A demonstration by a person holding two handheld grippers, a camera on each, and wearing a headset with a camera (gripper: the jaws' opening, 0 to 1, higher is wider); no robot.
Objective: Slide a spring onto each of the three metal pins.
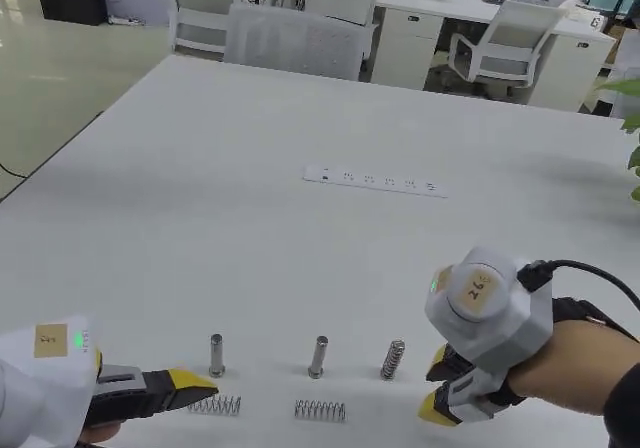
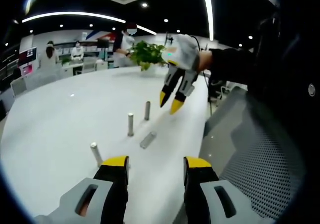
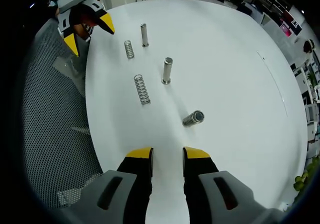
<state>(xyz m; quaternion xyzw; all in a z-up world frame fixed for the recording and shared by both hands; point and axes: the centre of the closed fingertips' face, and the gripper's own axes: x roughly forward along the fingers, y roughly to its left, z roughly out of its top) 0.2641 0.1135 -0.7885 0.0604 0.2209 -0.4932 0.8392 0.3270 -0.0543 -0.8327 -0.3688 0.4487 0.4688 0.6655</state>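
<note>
Springs: 1 of 3 on. Right pin has the fitted spring upright around its shaft. Middle pin and left pin are bare. All 3 pins stand upright in a row close to the near edge of the table.

2 loose springs lie flat on the near side of the bare pins. Left spring is in front of left pin, middle spring in front of middle pin. Neither touches a pin.

Left gripper is low at near-left, tips just beside left spring; contact y/n, can't tell. Left gripper view shows its jaws well apart, nothing between them. Right gripper sits just right of the finished pin. In right gripper view its jaws are partly apart w/ a narrower gap, also empty.

Step in hand, imo: pickup of spring no. 2, prob left spring w/ left gripper.

Next move needs:
- jaws straddling the coil mid-length
- light pinch so it doesn't squash or ping off
- lift, tip vertical, line bore up w/ pin top, slide down

Pins look free-standing, so a knock could topple one.
</note>
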